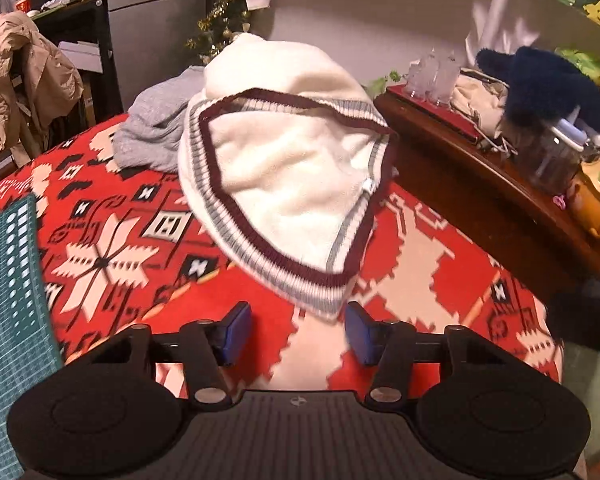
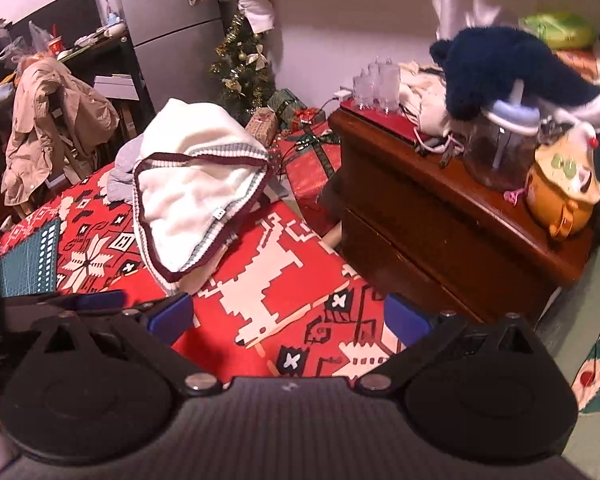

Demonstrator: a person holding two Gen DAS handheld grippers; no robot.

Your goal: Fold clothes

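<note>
Fleece (image 1: 296,168) fills the left wrist view: a white zip garment with maroon-and-grey ribbed trim, lying bunched in a heap on the red patterned surface (image 1: 420,264), toward its far edge, partly over a grey garment (image 1: 152,128). Its ribbed hem corner points at the left hand-held gripper (image 1: 298,332), whose blue pads stand apart with nothing between them, just short of the trim. The heap is not flat and not a neat fold, so it fits either a garment waiting to be spread or one dropped mid-fold. If a grip is due, I judge the ribbed band the best hold, being firmer than the plush body.

From the right wrist view the fleece (image 2: 196,196) sits further off, near the far right edge. The right hand-held gripper (image 2: 288,320) is wide apart and empty over bare cloth, beside the left gripper. Pinching only one layer matters here; the zip side looks doubled.
</note>
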